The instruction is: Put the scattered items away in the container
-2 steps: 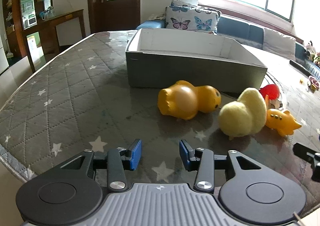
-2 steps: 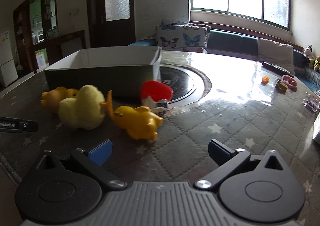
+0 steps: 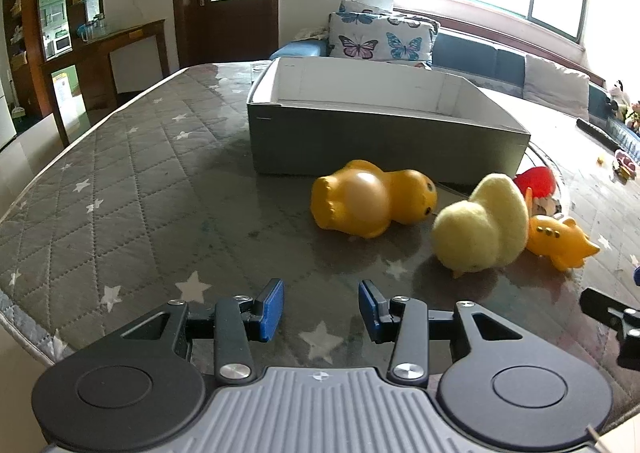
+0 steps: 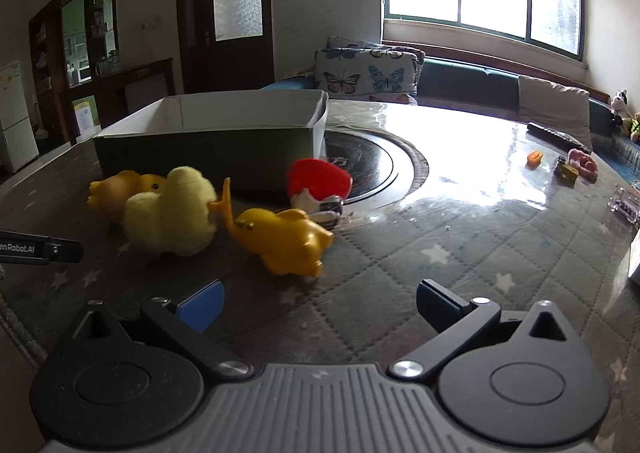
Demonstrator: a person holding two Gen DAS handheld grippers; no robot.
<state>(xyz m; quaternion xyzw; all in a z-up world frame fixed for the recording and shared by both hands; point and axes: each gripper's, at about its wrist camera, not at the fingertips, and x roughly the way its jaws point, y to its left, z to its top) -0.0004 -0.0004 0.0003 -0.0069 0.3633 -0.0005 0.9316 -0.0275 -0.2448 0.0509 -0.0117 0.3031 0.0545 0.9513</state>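
A grey open box (image 3: pixel 384 141) stands on the table; it also shows in the right wrist view (image 4: pixel 208 147). In front of it lie an orange rubber duck (image 3: pixel 368 199), a pale yellow plush chick (image 3: pixel 480 229), a small orange toy plane (image 3: pixel 560 241) and a red-topped toy (image 3: pixel 536 181). The right wrist view shows the duck (image 4: pixel 116 193), the chick (image 4: pixel 172 213), the plane (image 4: pixel 284 237) and the red toy (image 4: pixel 318 183). My left gripper (image 3: pixel 320 303) is open and empty, short of the duck. My right gripper (image 4: pixel 320 303) is wide open and empty, just short of the plane.
The table has a grey quilted star cover (image 3: pixel 120 173) and a dark round inset (image 4: pixel 372 165). Small toys (image 4: pixel 576 167) and a remote (image 4: pixel 556 137) lie at the far right. The table's near edge runs at the left (image 3: pixel 24 329). A sofa with butterfly cushions (image 3: pixel 380 37) stands behind.
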